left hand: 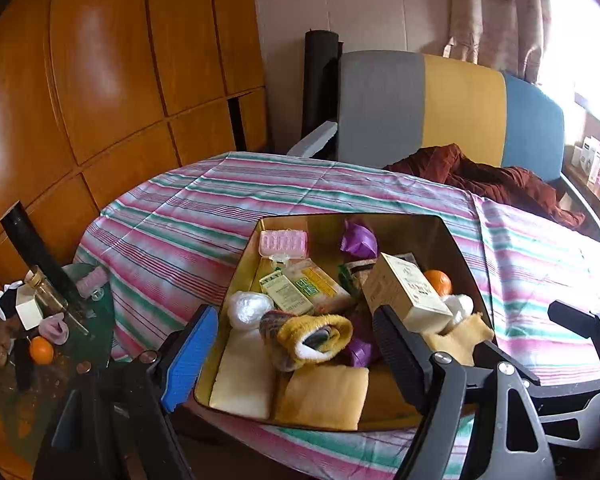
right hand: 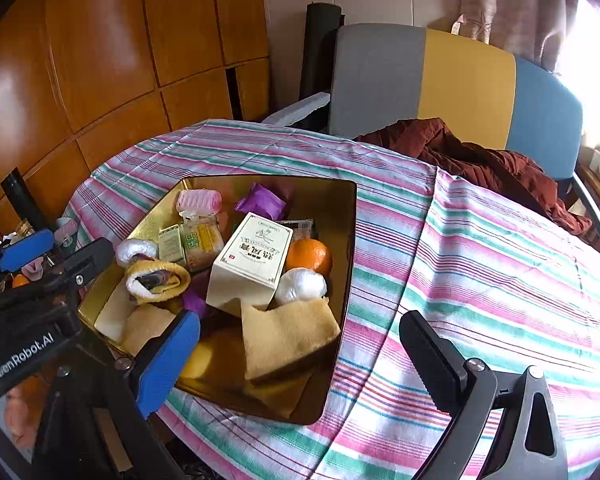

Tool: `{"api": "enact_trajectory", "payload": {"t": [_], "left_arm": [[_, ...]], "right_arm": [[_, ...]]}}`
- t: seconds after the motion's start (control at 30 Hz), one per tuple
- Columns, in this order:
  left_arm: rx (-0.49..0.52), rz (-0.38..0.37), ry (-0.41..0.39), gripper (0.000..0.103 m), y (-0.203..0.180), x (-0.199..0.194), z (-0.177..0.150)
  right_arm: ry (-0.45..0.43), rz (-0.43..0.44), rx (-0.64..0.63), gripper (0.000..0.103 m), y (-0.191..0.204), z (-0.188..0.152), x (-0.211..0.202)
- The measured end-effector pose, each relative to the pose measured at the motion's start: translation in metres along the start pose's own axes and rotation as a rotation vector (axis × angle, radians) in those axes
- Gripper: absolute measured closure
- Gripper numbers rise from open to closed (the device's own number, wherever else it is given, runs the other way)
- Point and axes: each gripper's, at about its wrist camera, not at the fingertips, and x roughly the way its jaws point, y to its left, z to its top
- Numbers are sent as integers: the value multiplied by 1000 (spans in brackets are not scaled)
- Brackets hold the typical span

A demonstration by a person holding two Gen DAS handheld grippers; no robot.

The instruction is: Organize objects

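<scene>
Table (right hand: 480, 240) carries a striped cloth and a gold tray (right hand: 346, 240) near its front edge. Tray holds, in descending size: tan cloth (right hand: 288, 340), cream box (right hand: 252, 264) leaning upright at centre, rolled sock (right hand: 156, 280), orange (right hand: 310, 256) touching the box, pink roller (right hand: 200, 202) at the far corner. Left gripper (left hand: 296, 344) hangs over the tray, jaws apart, empty. Right gripper (right hand: 300, 344) likewise spread wide, empty.
</scene>
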Motion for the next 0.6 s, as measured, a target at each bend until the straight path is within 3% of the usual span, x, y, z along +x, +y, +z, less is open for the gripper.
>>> {"api": "enact_trajectory", "payload": {"t": [0.23,0.6], "left_arm": [[-4,-64,-5,25,-5,-9,-10],[17,-56,-44,29,-9,-12,-12]], "right_arm": [[-12,-21,-12,2,4,-6,-6],[-24,-35,-14,2,4,-9,-7]]}}
